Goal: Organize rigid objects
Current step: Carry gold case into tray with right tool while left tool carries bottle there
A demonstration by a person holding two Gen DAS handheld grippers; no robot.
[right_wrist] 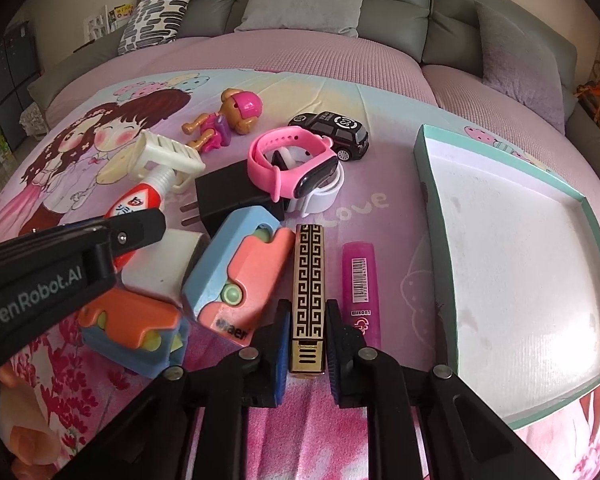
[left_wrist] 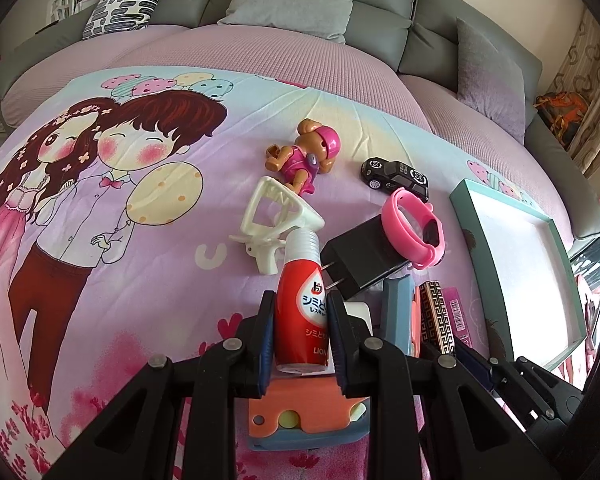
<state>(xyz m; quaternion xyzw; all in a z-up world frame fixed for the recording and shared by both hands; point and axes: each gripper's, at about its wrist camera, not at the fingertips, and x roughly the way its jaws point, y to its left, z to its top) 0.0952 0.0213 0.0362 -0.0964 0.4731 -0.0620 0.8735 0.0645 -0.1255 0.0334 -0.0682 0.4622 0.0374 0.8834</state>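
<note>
- We have the left gripper [left_wrist: 300, 320] clamped on the red bottle [left_wrist: 302, 312], the right gripper [right_wrist: 308, 336] clamped on the patterned tube [right_wrist: 309, 284].
- We should lift both straight up, clear of the clutter, then carry them to the tray [right_wrist: 432, 184] on the right gripper's right.

My left claw [right_wrist: 140, 236] covers most of the red bottle [right_wrist: 140, 204]; the tray [right_wrist: 500, 184] runs off my right-hand view's edge.

Both wrist views close, tilted down toward sofa [left_wrist: 300, 4] — sharing toy clutter, tray [right_wrist: 500, 240].
</note>
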